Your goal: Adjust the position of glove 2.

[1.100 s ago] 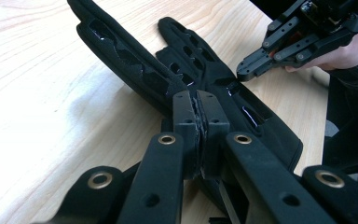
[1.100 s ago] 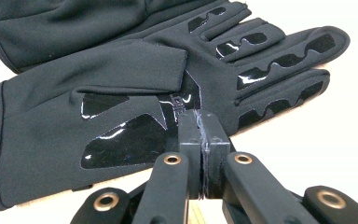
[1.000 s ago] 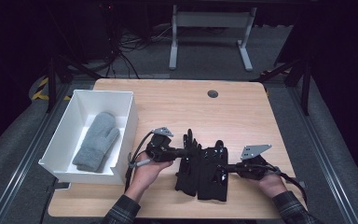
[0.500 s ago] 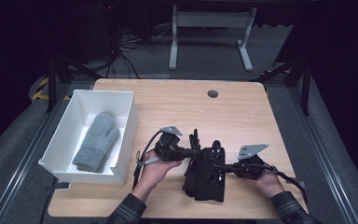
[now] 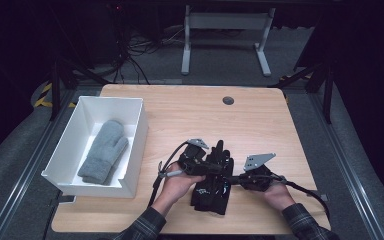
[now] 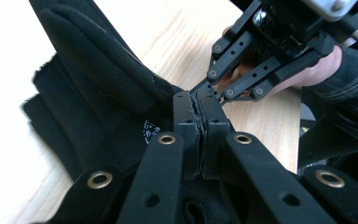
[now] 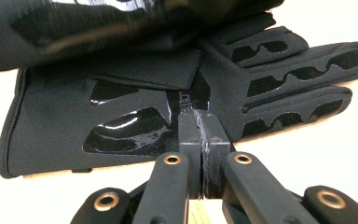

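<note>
High view: the black glove [image 5: 211, 186] is seen lying near the front edge of the tabletop [image 5: 190, 112], its long axis running away from the person, fingers far. It is flanked by the left claw [image 5: 219, 166] and the right claw [image 5: 232, 178] — both at its middle. The white box [image 5: 136, 131] with the grey mitten [image 5: 102, 151] stands to the left, bare wood between.

Left gripper view: the left claw [image 6: 198, 114] is clenched on glove fabric.

Right gripper view: the right claw [image 7: 198, 123] is pinched shut on the glove [image 7: 121, 98] as well.
</note>
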